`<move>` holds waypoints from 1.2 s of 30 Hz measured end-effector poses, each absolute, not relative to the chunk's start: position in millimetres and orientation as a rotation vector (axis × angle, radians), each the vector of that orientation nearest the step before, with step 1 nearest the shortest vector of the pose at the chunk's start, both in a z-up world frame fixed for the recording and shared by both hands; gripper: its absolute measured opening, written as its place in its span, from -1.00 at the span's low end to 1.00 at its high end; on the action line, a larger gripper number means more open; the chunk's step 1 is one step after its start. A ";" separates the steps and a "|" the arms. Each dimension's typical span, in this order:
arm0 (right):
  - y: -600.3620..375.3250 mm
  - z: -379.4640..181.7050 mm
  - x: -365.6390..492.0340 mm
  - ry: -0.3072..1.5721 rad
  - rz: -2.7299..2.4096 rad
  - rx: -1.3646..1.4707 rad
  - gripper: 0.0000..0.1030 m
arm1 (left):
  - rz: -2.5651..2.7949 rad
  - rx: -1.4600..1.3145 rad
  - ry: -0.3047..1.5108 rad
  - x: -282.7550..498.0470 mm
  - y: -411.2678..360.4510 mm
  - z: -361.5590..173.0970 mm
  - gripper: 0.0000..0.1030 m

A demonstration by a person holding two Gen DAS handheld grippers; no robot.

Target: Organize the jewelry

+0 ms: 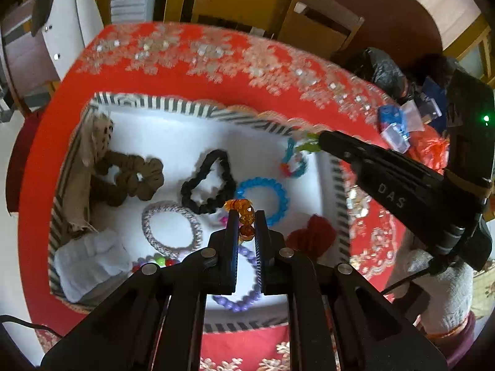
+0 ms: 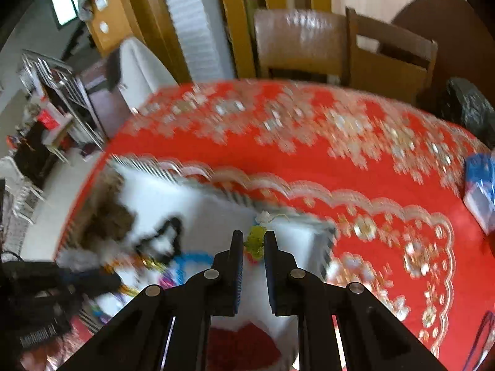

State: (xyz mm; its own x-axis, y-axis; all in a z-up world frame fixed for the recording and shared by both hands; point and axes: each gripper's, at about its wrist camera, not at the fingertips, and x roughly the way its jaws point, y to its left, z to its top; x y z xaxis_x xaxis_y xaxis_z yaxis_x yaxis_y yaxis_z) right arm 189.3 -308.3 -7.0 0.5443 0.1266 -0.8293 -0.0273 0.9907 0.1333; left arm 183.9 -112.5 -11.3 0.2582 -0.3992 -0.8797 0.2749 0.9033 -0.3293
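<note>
1. The left gripper pinched an amber bracelet above the striped tray, likely to lay it inside.
2. The right gripper clamped a multicoloured bracelet over the tray's far corner, probably for sorting.

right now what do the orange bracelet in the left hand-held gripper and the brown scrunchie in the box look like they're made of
Orange bracelet: clear amber beads, probably glass or plastic; they are glossy and let light through.
Brown scrunchie: matte gathered fabric, soft and ruffled, with no shine; the exact cloth cannot be told.
</note>
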 end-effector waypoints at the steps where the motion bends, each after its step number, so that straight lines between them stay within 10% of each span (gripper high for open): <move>1: -309.1 -14.4 186.3 1.012 0.080 0.100 -0.76 | -0.449 -0.115 1.244 185.8 -110.4 -19.2 -0.84; 10: -303.9 -51.5 171.1 1.107 0.063 0.052 -0.75 | -0.381 -0.022 1.273 184.8 -103.2 -54.0 -0.84; 14: -306.8 -43.2 160.8 1.076 0.071 0.089 -0.22 | -0.355 -0.005 1.261 178.1 -103.1 -53.4 -0.74; 18: -302.1 -26.7 146.0 1.031 0.090 0.120 -0.22 | -0.339 0.001 1.236 172.9 -100.8 -47.1 -0.21; 36: -286.6 -4.0 94.7 0.963 0.075 0.201 -0.18 | -0.234 0.086 1.100 134.0 -85.3 -12.1 -0.10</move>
